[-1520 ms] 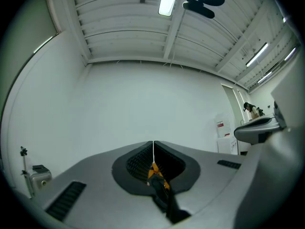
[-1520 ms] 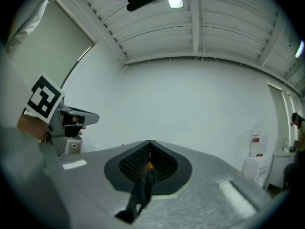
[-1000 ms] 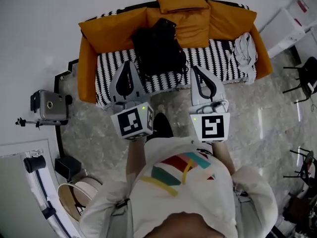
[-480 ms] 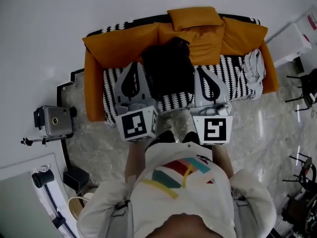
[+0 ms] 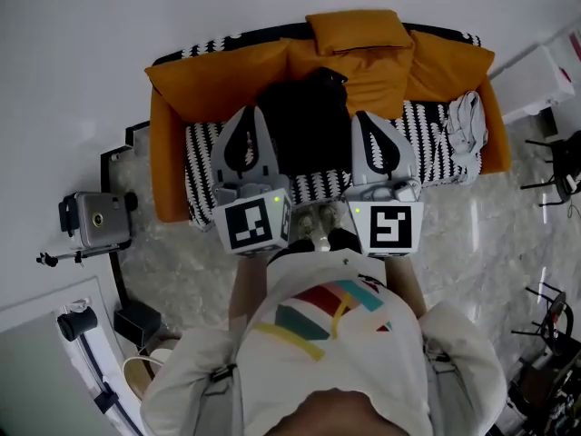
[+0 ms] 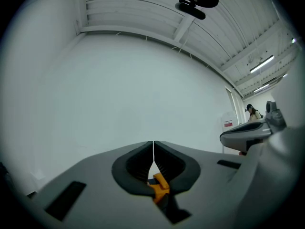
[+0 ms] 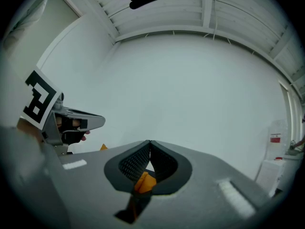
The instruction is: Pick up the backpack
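A black backpack [image 5: 307, 121] rests on the striped seat of an orange sofa [image 5: 218, 80], leaning against the back cushions. My left gripper [image 5: 254, 109] hangs level just left of the backpack, jaws shut with nothing between them. My right gripper [image 5: 359, 114] is held level just right of it, also shut and empty. In the left gripper view the closed gripper [image 6: 153, 142] faces a white wall, with a bit of orange sofa [image 6: 160, 184] showing through its frame. The right gripper [image 7: 149, 141] likewise faces the wall, above a glimpse of the orange sofa [image 7: 144, 180].
A grey cloth [image 5: 466, 116] lies on the sofa's right end. A camera on a stand [image 5: 95, 219] sits on the floor at left. A white cabinet [image 5: 536, 75] and dark chair legs [image 5: 563, 166] are at right. The person's shoes [image 5: 318, 239] stand before the sofa.
Both grippers have moved forward to flank the backpack on the sofa, and the person has stepped closer. Their jaws stayed shut.
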Demonstrator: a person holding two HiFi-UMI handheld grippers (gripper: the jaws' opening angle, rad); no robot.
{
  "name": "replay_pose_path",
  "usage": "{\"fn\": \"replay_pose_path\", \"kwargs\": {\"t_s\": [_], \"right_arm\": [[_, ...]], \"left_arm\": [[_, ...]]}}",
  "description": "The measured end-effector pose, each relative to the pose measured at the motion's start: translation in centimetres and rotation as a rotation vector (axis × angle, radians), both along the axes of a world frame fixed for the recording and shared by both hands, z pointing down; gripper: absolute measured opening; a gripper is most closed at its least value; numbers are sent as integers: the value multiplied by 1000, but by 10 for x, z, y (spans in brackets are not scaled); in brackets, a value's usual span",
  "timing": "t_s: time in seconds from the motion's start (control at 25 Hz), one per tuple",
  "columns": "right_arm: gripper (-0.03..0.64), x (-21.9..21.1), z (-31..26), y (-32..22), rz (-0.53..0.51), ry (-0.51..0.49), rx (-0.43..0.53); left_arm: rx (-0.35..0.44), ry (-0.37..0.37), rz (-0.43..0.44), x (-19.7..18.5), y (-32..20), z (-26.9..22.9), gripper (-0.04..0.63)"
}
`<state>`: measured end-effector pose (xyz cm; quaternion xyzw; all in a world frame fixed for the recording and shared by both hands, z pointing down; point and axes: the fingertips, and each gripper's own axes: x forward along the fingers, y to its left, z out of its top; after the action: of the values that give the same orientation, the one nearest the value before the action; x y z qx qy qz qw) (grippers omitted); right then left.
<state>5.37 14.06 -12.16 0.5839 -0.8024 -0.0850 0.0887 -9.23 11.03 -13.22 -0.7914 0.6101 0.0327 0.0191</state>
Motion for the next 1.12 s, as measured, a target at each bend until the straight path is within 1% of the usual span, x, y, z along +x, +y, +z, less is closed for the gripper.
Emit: {"fn": "replay_pose_path", "kwargs": {"t_s": [0.24, 0.44, 0.64, 0.88, 1.0, 1.12], "right_arm": [[5, 2, -11, -15, -44, -9, 43], [5, 9, -17, -19, -51, -11, 68], [5, 15, -20, -25, -47, -12, 77], [5, 14, -18, -36, -49, -10, 77], [5, 13, -18, -48, -54, 7, 75], [5, 13, -16, -65, -48, -8, 69]], "left_arm": [[34, -6, -36, 5, -9, -10, 17], [48, -16, -51, 8, -15, -17, 17], [66, -17, -48, 16, -20, -21, 17], [62, -28, -41, 15, -30, -18, 17], [50, -29, -53, 10, -41, -16, 17], [38, -42, -64, 5, -58, -12, 17]]}}
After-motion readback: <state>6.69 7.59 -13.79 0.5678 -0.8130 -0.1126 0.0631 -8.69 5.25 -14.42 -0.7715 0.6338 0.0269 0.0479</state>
